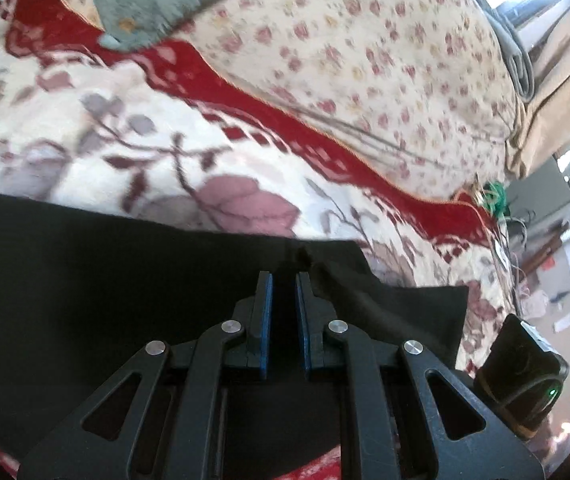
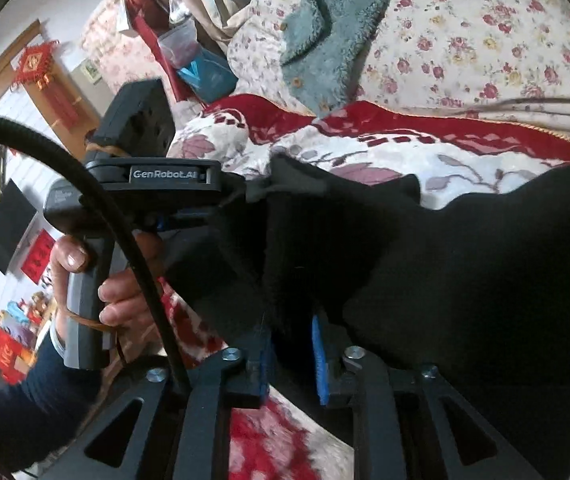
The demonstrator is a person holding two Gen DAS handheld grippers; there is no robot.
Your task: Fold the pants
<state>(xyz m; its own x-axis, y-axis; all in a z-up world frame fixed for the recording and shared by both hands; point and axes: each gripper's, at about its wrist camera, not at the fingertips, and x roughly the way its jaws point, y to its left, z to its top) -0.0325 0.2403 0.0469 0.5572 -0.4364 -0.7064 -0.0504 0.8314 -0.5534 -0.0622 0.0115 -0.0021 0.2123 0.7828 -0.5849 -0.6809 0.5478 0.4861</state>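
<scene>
black pants [image 1: 85,280] lie on the floral blanket [image 1: 165,140] of one bed, one garment held by two grippers. left gripper [image 1: 284,280] fingers pinch a fold. right gripper [image 2: 291,320] fingers stand partly apart, cloth between them; grip unclear.

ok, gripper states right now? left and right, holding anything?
Left gripper: jaws closed on the black pants.
Right gripper: jaws partly apart, pants fabric between them; whether they grip it cannot be told.

Black pants [image 1: 105,280] — rumpled, draped across the floral blanket [image 1: 85,128].
</scene>
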